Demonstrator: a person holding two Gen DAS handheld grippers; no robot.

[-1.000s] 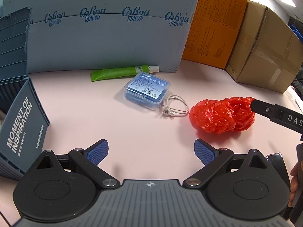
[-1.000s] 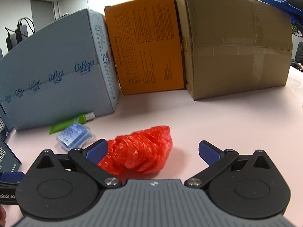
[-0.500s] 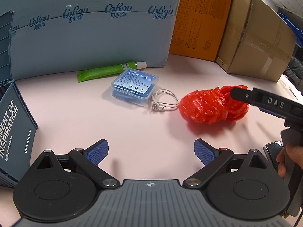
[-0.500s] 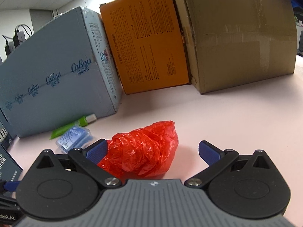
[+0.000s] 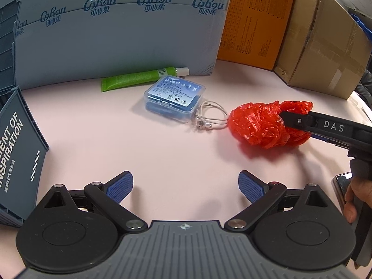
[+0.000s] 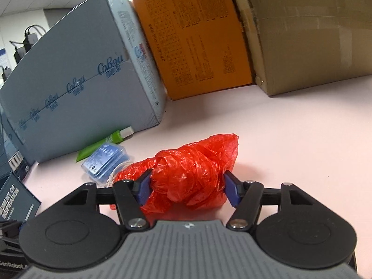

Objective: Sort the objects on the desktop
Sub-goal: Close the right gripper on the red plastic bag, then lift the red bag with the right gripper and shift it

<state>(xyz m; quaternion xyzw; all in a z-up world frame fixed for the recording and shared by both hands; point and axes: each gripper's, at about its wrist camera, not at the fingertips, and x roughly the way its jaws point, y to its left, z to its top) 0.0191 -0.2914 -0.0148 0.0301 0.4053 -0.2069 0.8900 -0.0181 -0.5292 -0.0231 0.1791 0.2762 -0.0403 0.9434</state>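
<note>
A crumpled red plastic bag [image 5: 258, 125] [image 6: 193, 174] lies on the pink desk [image 5: 162, 153]. My right gripper [image 6: 187, 187] straddles it, jaws closing, and both blue pads press into its sides; one of its black fingers [image 5: 300, 122] crosses the bag in the left wrist view. My left gripper [image 5: 186, 187] hovers open over bare desk, nearer than the bag, with nothing between its pads. A clear box of blue items [image 5: 174, 97] [image 6: 105, 160], a coiled white cord [image 5: 210, 117] and a green tube [image 5: 139, 79] [image 6: 102, 143] lie left of the bag.
A grey-blue crate [image 5: 16, 151] stands at the left edge. A blue-grey carton [image 5: 116, 34], an orange box [image 5: 253, 23] and a brown carton [image 5: 325, 46] wall off the back. A phone-like object [image 5: 341, 186] lies by the person's hand [image 5: 353, 200] at the right.
The right gripper's jaws have swung in from wide open onto the red bag, and it has dipped closer to the desk. The left gripper stays open and about in place.
</note>
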